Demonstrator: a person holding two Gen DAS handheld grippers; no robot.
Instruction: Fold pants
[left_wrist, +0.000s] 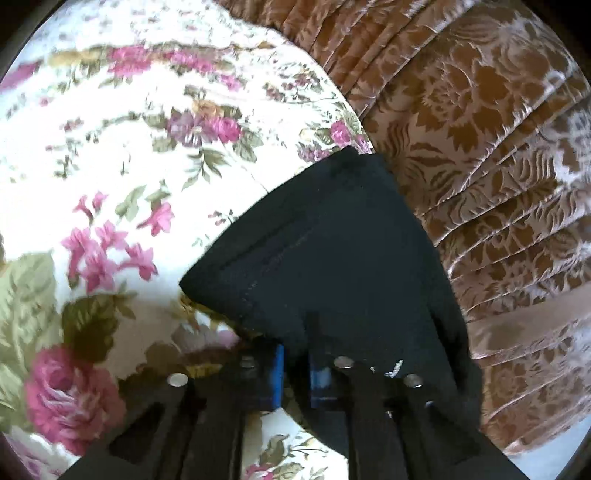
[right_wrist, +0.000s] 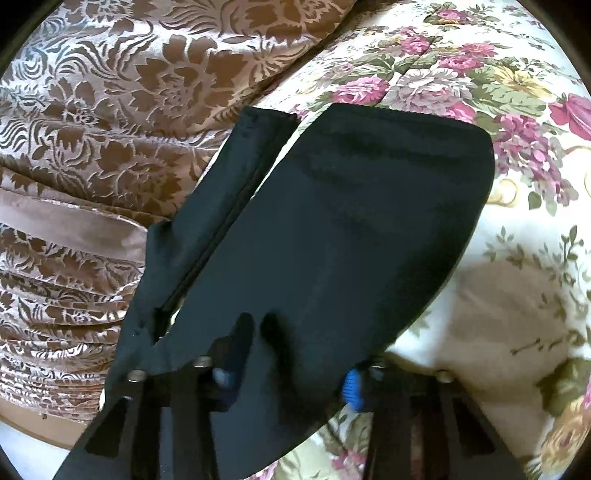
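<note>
**Dark pants, part-folded, at the bed edge**

Item 1: pants (right_wrist: 332, 229). Dark fabric, doubled over, lying on the floral bedspread (left_wrist: 110, 155) along the edge where the brown patterned skirt (right_wrist: 92, 110) hangs down. In the right wrist view 1 narrower strip, probably a leg, overhangs that edge toward the skirt, while the broad panel lies on the bedspread.

Item 2: left gripper (left_wrist: 297, 376). Blue pads set narrow, with dark cloth running between them; it appears to pinch a corner of the pants, likely to carry it across for the next fold.

Item 3: right gripper (right_wrist: 288, 380). Fingers spread wide, cloth lying across the gap; whether it grips anything cannot be told. It seems placed to pin or steady the panel near the edge.

Judgement: fold underway, not finished.
</note>
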